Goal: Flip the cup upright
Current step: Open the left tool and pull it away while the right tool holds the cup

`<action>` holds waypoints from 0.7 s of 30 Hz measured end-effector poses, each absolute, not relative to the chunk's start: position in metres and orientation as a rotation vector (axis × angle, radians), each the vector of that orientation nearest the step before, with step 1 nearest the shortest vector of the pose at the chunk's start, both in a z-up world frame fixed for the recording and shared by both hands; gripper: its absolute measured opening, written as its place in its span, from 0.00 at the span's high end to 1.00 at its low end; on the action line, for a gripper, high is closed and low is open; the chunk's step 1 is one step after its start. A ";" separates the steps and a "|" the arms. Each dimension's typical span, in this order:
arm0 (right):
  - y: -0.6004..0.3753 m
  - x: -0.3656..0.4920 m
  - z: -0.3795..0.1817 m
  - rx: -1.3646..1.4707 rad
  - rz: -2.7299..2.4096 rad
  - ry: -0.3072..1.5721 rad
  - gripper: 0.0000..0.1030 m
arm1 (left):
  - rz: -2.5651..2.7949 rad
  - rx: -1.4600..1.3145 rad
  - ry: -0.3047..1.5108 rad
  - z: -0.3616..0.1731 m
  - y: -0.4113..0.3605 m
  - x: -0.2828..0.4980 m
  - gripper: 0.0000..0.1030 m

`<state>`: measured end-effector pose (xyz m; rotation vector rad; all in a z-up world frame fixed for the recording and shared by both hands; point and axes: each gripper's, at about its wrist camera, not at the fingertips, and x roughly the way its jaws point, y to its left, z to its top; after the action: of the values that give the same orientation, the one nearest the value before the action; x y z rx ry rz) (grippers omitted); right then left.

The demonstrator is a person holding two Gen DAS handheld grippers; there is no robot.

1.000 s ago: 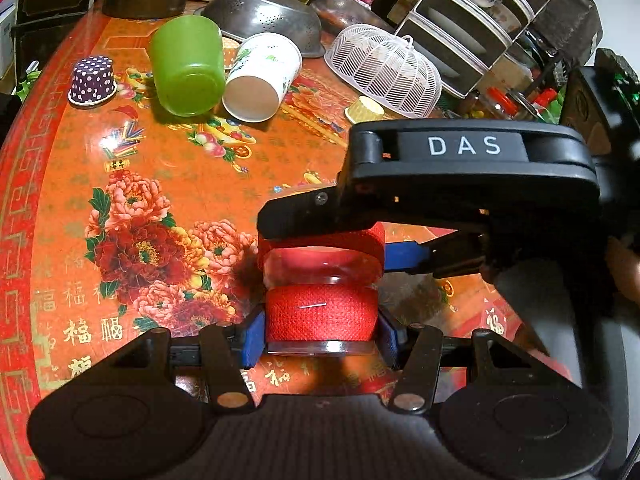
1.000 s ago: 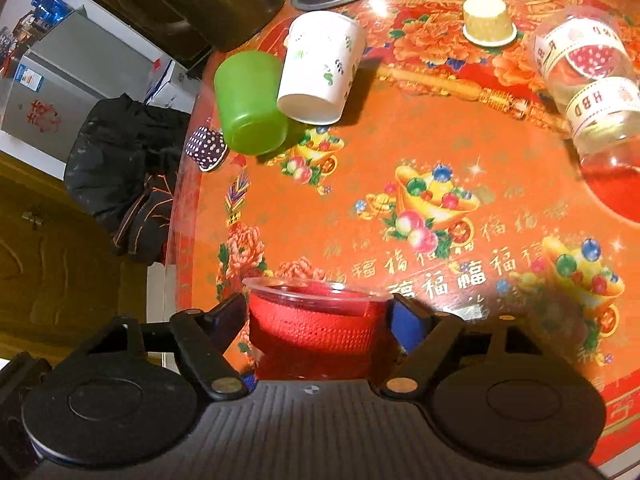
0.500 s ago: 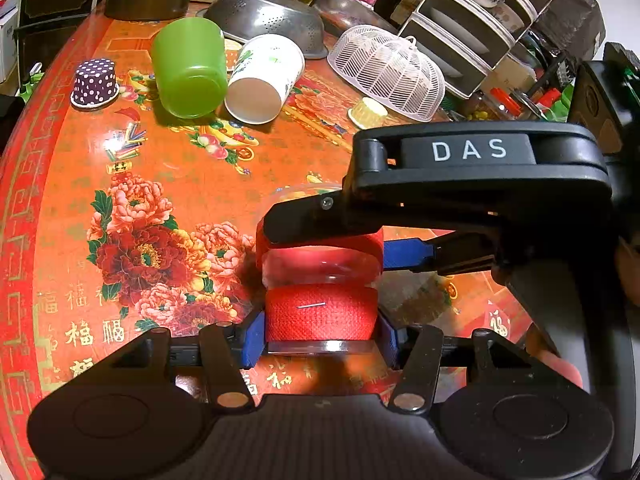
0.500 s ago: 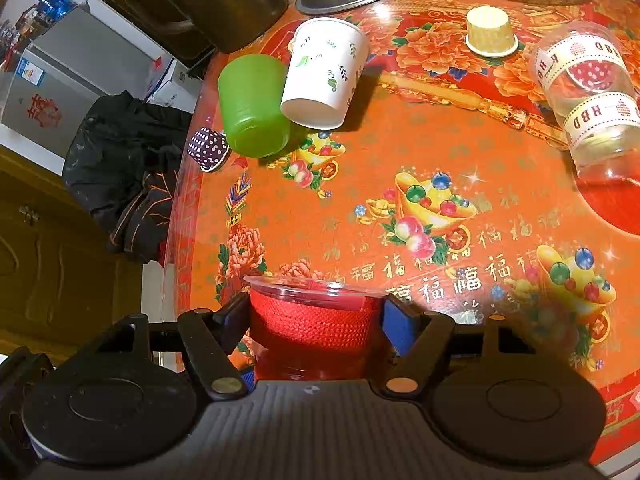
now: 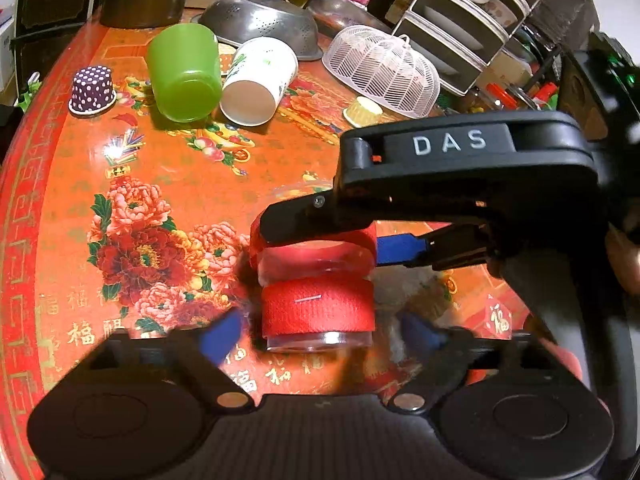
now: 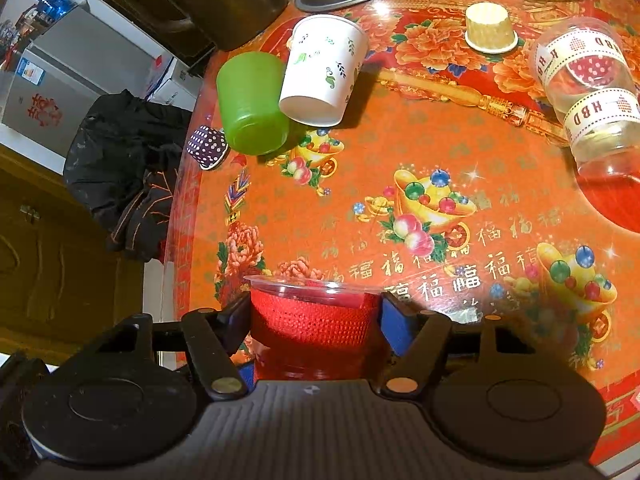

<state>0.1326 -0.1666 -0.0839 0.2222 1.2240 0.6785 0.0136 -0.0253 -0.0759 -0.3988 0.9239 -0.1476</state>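
A clear plastic cup with red mesh bands (image 5: 318, 312) is held above the table. In the left wrist view its base end faces the camera. My left gripper (image 5: 320, 330) has its blue fingertips (image 5: 224, 336) spread apart on either side of the cup, not touching it. My right gripper (image 5: 320, 240) reaches in from the right and is shut on the cup's rim end. In the right wrist view the right gripper (image 6: 316, 316) clamps the red-banded cup (image 6: 314, 318), rim up.
On the red floral table (image 6: 400, 160) lie a green cup (image 5: 184, 74) and a white paper cup (image 5: 258, 82) on their sides, a purple dotted cupcake liner (image 5: 91, 90), a yellow liner (image 6: 490, 28), a clear ribboned cup (image 6: 588, 96), a colander (image 5: 260, 20), and a white mesh cover (image 5: 384, 70).
My left gripper's fingers have opened away from the cup. The right gripper keeps its hold on the cup and has shifted only slightly.
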 end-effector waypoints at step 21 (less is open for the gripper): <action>-0.216 0.072 -0.023 0.240 0.719 0.718 0.34 | -0.027 -0.443 0.555 -0.025 0.069 -0.097 0.11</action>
<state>0.0716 -0.2162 -0.0234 0.2405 0.7181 0.7186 -0.0966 0.0685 -0.0248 -0.4430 0.5553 -0.0270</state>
